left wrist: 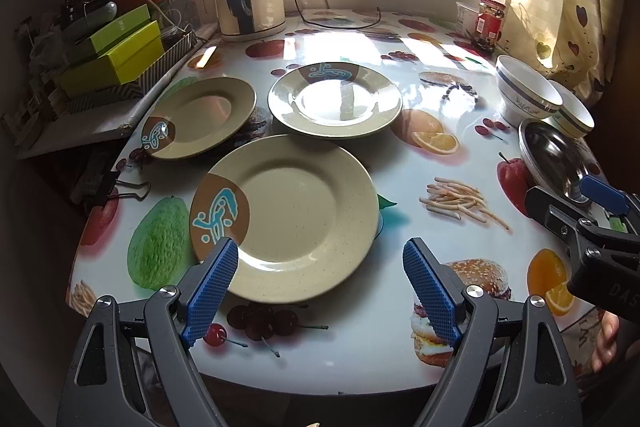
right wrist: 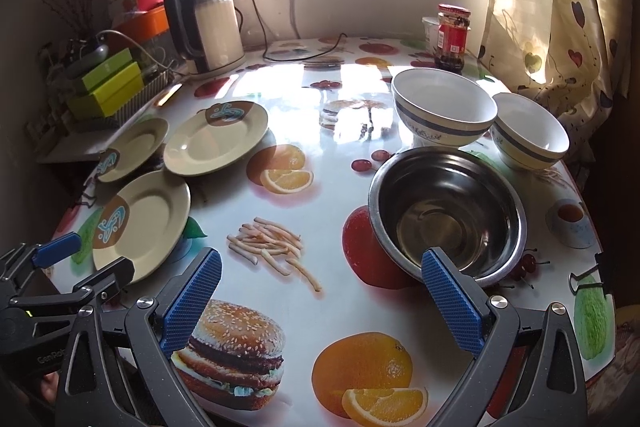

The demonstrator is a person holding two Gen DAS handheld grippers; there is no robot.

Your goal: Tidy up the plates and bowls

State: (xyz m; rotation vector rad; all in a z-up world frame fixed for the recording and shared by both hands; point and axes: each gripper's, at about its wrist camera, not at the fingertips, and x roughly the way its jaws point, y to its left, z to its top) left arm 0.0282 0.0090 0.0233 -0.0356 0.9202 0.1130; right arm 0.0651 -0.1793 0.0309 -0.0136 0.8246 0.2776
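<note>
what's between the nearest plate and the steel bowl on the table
No object: only bare tablecloth with printed fries and an orange slice separates the nearest plate from the steel bowl. The right wrist view shows it best.

The plates (left wrist: 296,219) are beige with a brown patch and blue squiggles. The white bowls (right wrist: 444,111) carry blue bands; the tablecloth (right wrist: 340,227) shows printed fruit and burgers

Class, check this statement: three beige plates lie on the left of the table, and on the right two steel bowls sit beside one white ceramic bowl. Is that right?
Not quite. The counts are swapped: the right wrist view shows one steel bowl and two white ceramic bowls. The three beige plates do lie on the left.
</note>
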